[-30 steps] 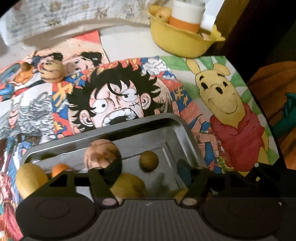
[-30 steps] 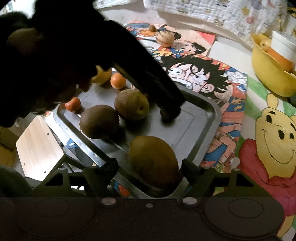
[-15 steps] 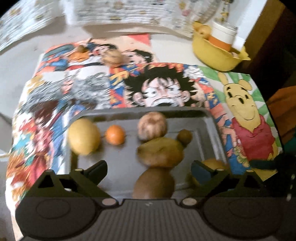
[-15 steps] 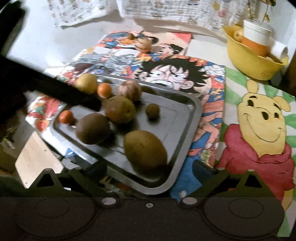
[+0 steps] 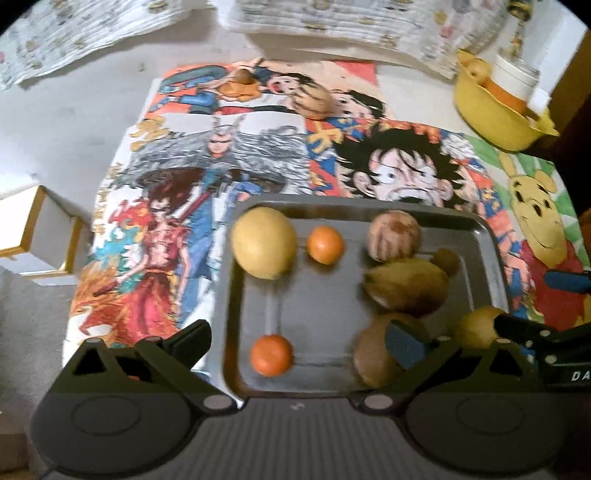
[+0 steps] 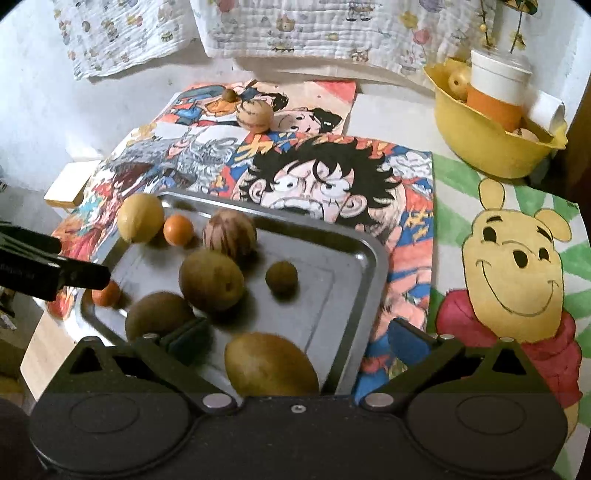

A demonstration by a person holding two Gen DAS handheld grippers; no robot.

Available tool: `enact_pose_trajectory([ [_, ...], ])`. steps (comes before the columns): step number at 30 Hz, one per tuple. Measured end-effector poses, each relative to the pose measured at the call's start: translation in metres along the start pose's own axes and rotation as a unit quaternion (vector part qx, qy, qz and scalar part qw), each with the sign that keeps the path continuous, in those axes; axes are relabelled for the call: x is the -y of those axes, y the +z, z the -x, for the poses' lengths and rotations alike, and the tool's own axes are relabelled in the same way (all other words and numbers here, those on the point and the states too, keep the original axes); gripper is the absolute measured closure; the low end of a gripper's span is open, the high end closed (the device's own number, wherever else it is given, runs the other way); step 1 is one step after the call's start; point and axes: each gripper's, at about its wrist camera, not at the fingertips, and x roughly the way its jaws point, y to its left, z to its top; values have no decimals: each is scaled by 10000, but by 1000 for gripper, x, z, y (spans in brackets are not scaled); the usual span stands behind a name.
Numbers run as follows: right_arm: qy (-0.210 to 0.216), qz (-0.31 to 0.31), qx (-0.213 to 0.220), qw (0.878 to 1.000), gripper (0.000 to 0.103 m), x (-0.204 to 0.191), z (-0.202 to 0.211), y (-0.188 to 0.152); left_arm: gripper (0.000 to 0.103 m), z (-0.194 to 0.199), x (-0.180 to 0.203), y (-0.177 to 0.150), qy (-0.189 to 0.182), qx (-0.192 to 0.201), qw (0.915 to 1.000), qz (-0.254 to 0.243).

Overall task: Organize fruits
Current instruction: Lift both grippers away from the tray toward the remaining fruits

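Note:
A metal tray (image 5: 491, 236) (image 6: 376, 258) on the cartoon mat holds several fruits: a yellow one (image 5: 264, 242), two small oranges (image 5: 325, 244) (image 5: 271, 354), a striped round fruit (image 6: 229, 234), a brown pear (image 6: 211, 280), a kiwi (image 6: 157, 314) and an oval brown fruit (image 6: 271, 363). My left gripper (image 5: 299, 338) hangs above the tray's near left part, jaws opening, pressing nothing. My right gripper (image 6: 297, 334) is opening too; the oval brown fruit lies on the tray between its fingers, untouched. Another striped fruit (image 6: 255, 116) and a small brown one (image 6: 231, 95) rest on the mat beyond.
A yellow bowl (image 6: 491, 147) with a white and orange cup (image 6: 496, 92) stands at the back right. Patterned cloths (image 6: 295, 33) hang along the far wall. A pale wooden piece (image 5: 33, 236) sits left of the mat. Each gripper's black finger shows in the other's view.
Both grippers' jaws have spread wide. The right fingers, earlier close around the oval brown fruit, now stand apart from it. The left gripper has drawn back and up, and the whole tray shows.

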Motion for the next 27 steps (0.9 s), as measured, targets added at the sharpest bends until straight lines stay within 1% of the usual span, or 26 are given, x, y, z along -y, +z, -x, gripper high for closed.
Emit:
enact_pose_trajectory([
  [3,-62,65,-20,10000,1,-2,-8,11,1,-2,-11,7,102,-10,9999,109],
  [6,-92,103,-21,9999,1,-3,-15,20,1,-6,-20,17,116,-2,9998,180],
  [11,-79,103,-30,9999,1,-6,-25,35,1,-13,-25,32,-76,-38,9999,101],
  [15,-43,171,3,9998,1,-11,-30,42,1,-20,-28,40,-97,-85,9999,35],
  [22,-33,165,507,9986,1,-12,-30,55,1,-31,-40,56,-86,-167,9998,86],
  [25,1,234,686,9974,1,-14,-32,64,1,-34,-47,66,-84,-129,9998,143],
  [27,46,302,786,9964,1,-16,-34,71,1,-36,-54,73,-128,-85,9995,272],
])
